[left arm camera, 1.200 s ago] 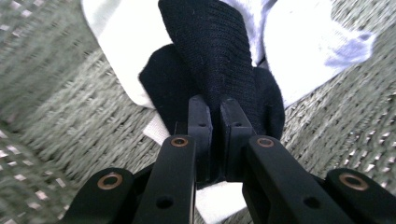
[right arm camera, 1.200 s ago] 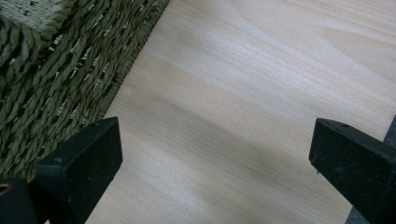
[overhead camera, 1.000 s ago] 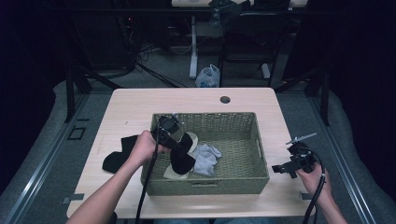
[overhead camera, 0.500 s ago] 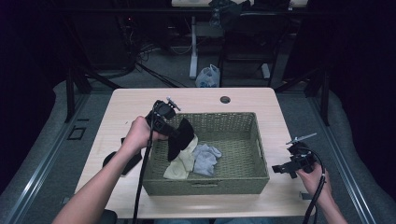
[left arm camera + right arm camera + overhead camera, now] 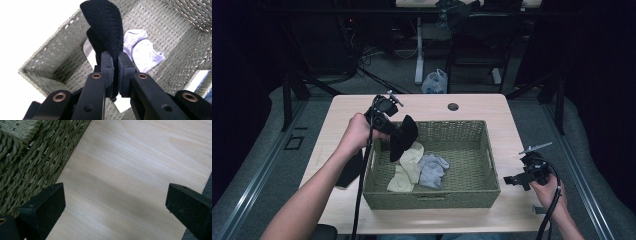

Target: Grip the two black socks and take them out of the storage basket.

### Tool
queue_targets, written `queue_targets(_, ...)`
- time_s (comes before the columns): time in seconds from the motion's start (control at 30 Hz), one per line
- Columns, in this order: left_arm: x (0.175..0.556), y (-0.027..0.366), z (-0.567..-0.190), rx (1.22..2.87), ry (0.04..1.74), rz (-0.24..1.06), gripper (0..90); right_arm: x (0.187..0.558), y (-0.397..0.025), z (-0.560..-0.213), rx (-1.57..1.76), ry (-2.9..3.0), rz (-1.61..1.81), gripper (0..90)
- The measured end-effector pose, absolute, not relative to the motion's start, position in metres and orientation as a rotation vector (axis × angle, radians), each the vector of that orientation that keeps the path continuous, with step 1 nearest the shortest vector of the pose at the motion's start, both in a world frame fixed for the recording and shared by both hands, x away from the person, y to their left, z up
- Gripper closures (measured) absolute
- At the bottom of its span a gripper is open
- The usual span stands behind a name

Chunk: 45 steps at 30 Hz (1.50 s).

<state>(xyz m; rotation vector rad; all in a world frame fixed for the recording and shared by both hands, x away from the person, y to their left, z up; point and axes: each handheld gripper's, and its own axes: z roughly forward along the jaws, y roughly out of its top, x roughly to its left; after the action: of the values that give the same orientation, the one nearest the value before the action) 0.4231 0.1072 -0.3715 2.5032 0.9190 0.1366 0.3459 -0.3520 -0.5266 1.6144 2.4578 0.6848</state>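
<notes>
The left gripper [image 5: 398, 131] pinched a black sock [image 5: 404, 137], which hung above the basket's [image 5: 432, 197] far left corner. Below it lay a cream sock [image 5: 408, 165] and a grey sock [image 5: 432, 169]. The right gripper [image 5: 515, 180] was wide and held nothing, just right of the basket over the table [image 5: 507, 117].

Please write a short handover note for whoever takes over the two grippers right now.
Left gripper: jaws shut on a black sock, held above the basket's left end.
Right gripper: jaws open, holding nothing, over the table just right of the woven basket.
In the basket: a cream sock and a grey sock.
On the table left of the basket: another black cloth, partly hidden by the forearm.
Done: black sock gripped and lifted.
Left: probably set it down, then deal with the remaining pieces.
</notes>
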Motion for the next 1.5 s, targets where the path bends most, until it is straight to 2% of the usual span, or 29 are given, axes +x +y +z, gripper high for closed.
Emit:
queue_targets(0.67, 0.435, 0.129, -0.332, 2.434, 0.972, 0.215, 85.4, 0.346, -0.352, -0.526, 1.611, 2.465, 0.682, 1.9)
queue_targets(1.17, 0.428, 0.187, -0.317, 2.35, 1.097, 0.268, 85.4, 0.346, -0.352, -0.526, 1.606, 2.473, 0.672, 1.9)
queue_targets(1.5, 0.419, 0.238, -0.33, 2.303, 1.226, 0.281, 85.4, 0.346, -0.35, -0.527, 1.623, 2.453, 0.689, 1.9)
